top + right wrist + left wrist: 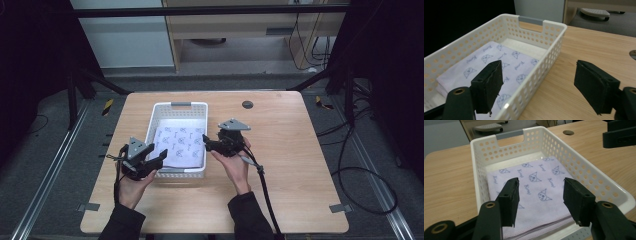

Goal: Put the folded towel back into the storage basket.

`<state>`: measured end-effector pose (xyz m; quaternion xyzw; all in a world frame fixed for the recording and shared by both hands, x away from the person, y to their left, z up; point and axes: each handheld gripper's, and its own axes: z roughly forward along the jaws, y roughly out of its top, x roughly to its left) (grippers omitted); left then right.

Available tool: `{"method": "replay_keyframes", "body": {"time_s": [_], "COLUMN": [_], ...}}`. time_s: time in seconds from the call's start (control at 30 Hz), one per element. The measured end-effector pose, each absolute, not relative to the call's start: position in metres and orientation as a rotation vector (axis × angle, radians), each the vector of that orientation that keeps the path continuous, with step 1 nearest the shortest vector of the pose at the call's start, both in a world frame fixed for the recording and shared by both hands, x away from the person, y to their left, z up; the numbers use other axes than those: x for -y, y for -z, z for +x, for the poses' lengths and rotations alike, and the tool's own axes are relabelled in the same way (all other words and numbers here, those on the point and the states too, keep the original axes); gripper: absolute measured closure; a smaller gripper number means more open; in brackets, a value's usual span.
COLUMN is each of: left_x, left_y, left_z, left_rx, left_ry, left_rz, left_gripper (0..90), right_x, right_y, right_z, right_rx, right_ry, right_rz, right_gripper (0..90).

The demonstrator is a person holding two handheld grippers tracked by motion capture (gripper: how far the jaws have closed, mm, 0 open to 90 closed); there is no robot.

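Both the left gripper (159, 159) and right gripper (210, 142) are standing wide and empty at centre frame, risking snagging the basket (179, 106) wall instead of the folded cloth (180, 144).

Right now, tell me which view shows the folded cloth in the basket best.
The left gripper view: the folded lilac cloth with its cat-face print fills the white basket, stitched edge visible. The right gripper view shows it obliquely, partly behind a jaw and the basket wall. The high view shows it small, from above.
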<state>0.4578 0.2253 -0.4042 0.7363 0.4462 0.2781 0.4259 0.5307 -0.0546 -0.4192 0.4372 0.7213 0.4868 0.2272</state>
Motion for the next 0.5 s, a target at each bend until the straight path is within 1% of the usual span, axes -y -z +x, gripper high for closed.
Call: {"method": "replay_keyframes", "body": {"time_s": [0.13, 0.23, 0.27, 0.3, 0.5], "left_x": [-0.223, -0.221, -0.221, -0.221, -0.219], "left_y": [0.406, 0.409, 0.409, 0.410, 0.412], "left_z": [0.454, 0.449, 0.449, 0.446, 0.439], "left_rx": [-1.101, -1.078, -1.078, -1.072, -1.044], "left_ry": [-0.692, -0.675, -0.675, -0.677, -0.701], "left_rz": [1.844, 1.840, 1.840, 1.842, 1.832], "left_gripper": [42.5, 40.3, 39.4, 39.1, 37.7], "right_x": [0.070, 0.092, 0.092, 0.102, 0.124], "right_y": [0.420, 0.422, 0.422, 0.424, 0.433], "right_z": [0.521, 0.509, 0.509, 0.502, 0.488], "right_rx": [-1.985, -1.970, -1.970, -1.959, -1.953], "right_ry": [-1.354, -1.357, -1.357, -1.356, -1.336], "right_rz": [1.206, 1.206, 1.206, 1.214, 1.204], "right_gripper": [20.6, 17.9, 17.9, 17.1, 15.9]}}
